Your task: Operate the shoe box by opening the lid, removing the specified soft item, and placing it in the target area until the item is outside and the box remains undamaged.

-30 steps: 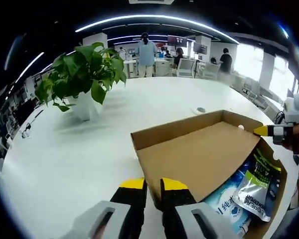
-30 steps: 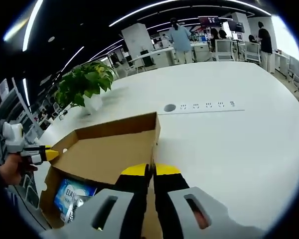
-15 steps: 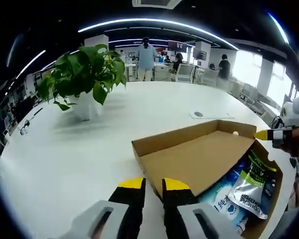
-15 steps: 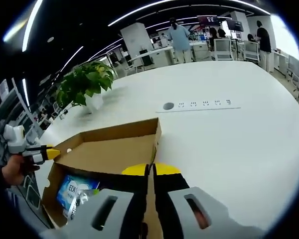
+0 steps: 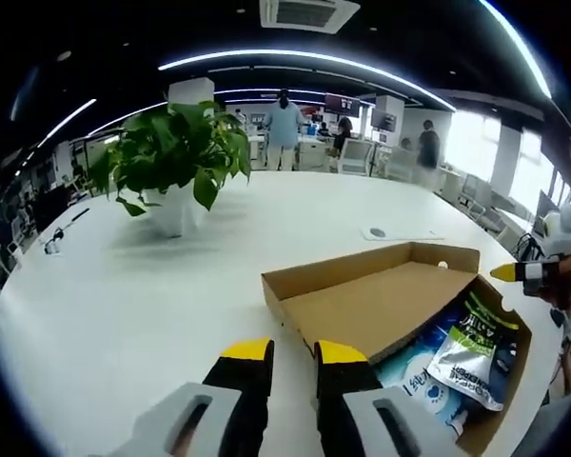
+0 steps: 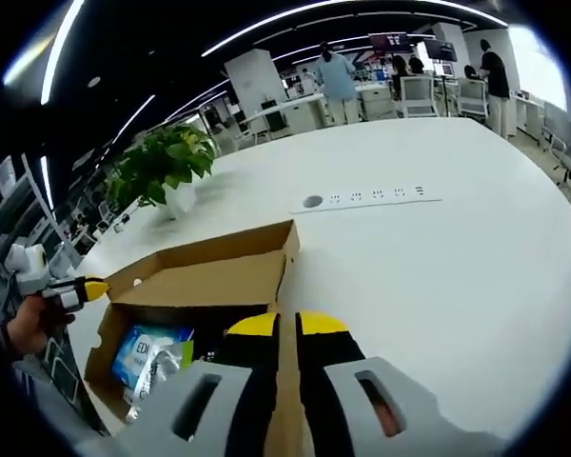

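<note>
Brown cardboard shoe box (image 5: 428,333) lies on the round white table (image 5: 124,286) in the left gripper view, its hinged lid (image 5: 376,300) raised and folded towards the far left, the plain inner face up. The box's long axis runs from the lower right up to the far left corner. Inside sit soft plastic pouches: a blue-and-white one (image 5: 421,376) with writing too small to read, and a silver-and-green one (image 5: 468,354) marked "L'OREAL". The left gripper (image 5: 290,354), yellow-tipped with black jaws, rests just beside the lid's near edge; its jaws stand narrowly apart, holding nothing. At the right edge the right gripper (image 5: 514,272) shows its yellow tip at the box's far corner. A green potted plant (image 5: 171,157) stands well behind.

From the right gripper view, the shoe box (image 6: 124,319) sits lower left, lid (image 6: 214,271) tilted up. The right gripper (image 6: 278,326) pinches the cardboard edge, jaws closed on it. The blue pouch (image 6: 145,347) reads "EDI". The left gripper (image 6: 86,284) points in from the left.
</note>
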`<state>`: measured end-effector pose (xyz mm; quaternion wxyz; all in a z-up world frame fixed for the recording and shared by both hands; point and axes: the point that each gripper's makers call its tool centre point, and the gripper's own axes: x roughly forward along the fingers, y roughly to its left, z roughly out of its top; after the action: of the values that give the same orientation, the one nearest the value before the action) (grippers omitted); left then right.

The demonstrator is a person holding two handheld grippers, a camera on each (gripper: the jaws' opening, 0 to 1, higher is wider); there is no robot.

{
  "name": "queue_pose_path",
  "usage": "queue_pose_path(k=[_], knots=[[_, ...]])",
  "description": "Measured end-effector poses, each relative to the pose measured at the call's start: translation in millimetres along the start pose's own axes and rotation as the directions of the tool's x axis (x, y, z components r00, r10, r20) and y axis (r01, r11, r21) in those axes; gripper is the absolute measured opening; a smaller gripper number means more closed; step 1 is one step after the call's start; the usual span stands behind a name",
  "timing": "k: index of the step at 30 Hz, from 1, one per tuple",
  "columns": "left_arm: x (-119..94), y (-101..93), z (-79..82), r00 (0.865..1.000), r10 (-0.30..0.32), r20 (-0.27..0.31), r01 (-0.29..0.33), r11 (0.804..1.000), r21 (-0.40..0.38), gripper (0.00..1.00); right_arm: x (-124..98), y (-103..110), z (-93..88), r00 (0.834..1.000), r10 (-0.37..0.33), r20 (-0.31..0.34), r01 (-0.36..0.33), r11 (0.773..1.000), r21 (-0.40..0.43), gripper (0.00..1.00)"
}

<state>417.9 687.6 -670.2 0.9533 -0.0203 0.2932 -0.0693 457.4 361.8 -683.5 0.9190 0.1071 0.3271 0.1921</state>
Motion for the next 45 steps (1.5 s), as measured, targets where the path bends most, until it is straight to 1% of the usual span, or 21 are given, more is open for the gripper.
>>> queue_pose_path(k=[2, 5, 8, 14, 17, 20, 23, 25, 28, 31, 33, 34, 35, 36, 39, 43, 44, 45], knots=[[-4.3, -0.6, -1.9, 1.000, -0.003, 0.003, 0.003, 1.000, -0.001, 0.17, -7.0, -0.6, -2.6, 1.000, -0.006, 0.013, 0.005, 0.999, 0.033, 0.04], [-10.6, -1.9, -8.8, 1.000, 0.003, 0.001, -0.003, 1.000, 0.013, 0.17, -15.4, 0.1, -6.8, 0.999, -0.013, 0.033, 0.012, 0.999, 0.036, 0.03], [-19.9, -2.0, -15.6, 1.000, 0.001, 0.014, 0.000, 1.000, -0.019, 0.17, -24.7, 4.7, -17.1, 0.999, -0.012, 0.044, 0.010, 0.999, 0.053, 0.04], [-39.4, -0.2, -20.1, 0.999, 0.014, 0.032, -0.013, 0.999, -0.037, 0.16, -38.1, 15.8, -25.2, 0.998, 0.002, 0.060, -0.004, 0.999, 0.035, 0.04], [-46.0, -2.4, -21.6, 0.999, 0.012, 0.036, -0.011, 0.999, -0.048, 0.17, -42.4, 21.1, -26.7, 0.998, 0.015, 0.067, -0.018, 0.999, 0.031, 0.04], [-57.7, -8.2, -20.3, 0.998, 0.013, 0.054, -0.009, 0.997, -0.081, 0.17, -45.9, 28.8, -27.8, 0.997, 0.041, 0.063, -0.041, 0.999, 0.003, 0.04], [-64.7, -19.8, -20.3, 0.998, -0.004, 0.059, 0.009, 0.996, -0.087, 0.17, -49.4, 34.1, -25.8, 0.995, 0.061, 0.072, -0.061, 0.998, -0.010, 0.05], [-66.6, -23.6, -20.6, 0.998, -0.006, 0.060, 0.011, 0.996, -0.087, 0.17, -50.0, 37.2, -25.7, 0.995, 0.076, 0.071, -0.075, 0.997, -0.021, 0.05], [-70.0, -38.1, -22.9, 0.998, -0.034, 0.058, 0.040, 0.992, -0.116, 0.17, -51.5, 40.9, -26.3, 0.993, 0.095, 0.069, -0.093, 0.995, -0.032, 0.05], [-70.3, -57.1, -26.3, 0.996, -0.079, 0.050, 0.085, 0.985, -0.149, 0.18, -54.3, 45.1, -28.1, 0.991, 0.117, 0.063, -0.114, 0.992, -0.053, 0.05], [-69.9, -64.4, -27.4, 0.996, -0.080, 0.047, 0.086, 0.986, -0.145, 0.18, -55.1, 46.2, -28.6, 0.990, 0.129, 0.060, -0.126, 0.990, -0.059, 0.06], [-68.9, -70.5, -29.0, 0.995, -0.091, 0.041, 0.096, 0.985, -0.144, 0.18, -55.9, 46.7, -29.2, 0.989, 0.139, 0.058, -0.135, 0.989, -0.061, 0.06], [-68.5, -72.3, -29.5, 0.995, -0.094, 0.039, 0.099, 0.984, -0.147, 0.18, -56.3, 46.7, -29.2, 0.988, 0.141, 0.058, -0.137, 0.989, -0.060, 0.06], [-67.1, -79.5, -31.8, 0.995, -0.099, 0.032, 0.102, 0.983, -0.152, 0.19, -57.5, 47.7, -30.0, 0.986, 0.155, 0.057, -0.152, 0.987, -0.061, 0.06], [-64.6, -89.5, -35.5, 0.995, -0.102, 0.017, 0.104, 0.981, -0.165, 0.19, -58.7, 48.0, -32.8, 0.983, 0.176, 0.044, -0.173, 0.982, -0.076, 0.06], [-60.8, -100.4, -38.5, 0.994, -0.111, -0.002, 0.109, 0.978, -0.178, 0.19, -62.5, 45.3, -33.3, 0.978, 0.202, 0.042, -0.199, 0.978, -0.068, 0.07], [-58.8, -107.7, -40.8, 0.992, -0.124, -0.019, 0.118, 0.977, -0.180, 0.20, -63.6, 44.8, -33.4, 0.978, 0.207, 0.042, -0.204, 0.977, -0.067, 0.07], [-58.2, -109.4, -41.2, 0.992, -0.125, -0.023, 0.119, 0.976, -0.179, 0.20, -65.2, 44.3, -34.1, 0.976, 0.213, 0.040, -0.210, 0.976, -0.065, 0.07]])
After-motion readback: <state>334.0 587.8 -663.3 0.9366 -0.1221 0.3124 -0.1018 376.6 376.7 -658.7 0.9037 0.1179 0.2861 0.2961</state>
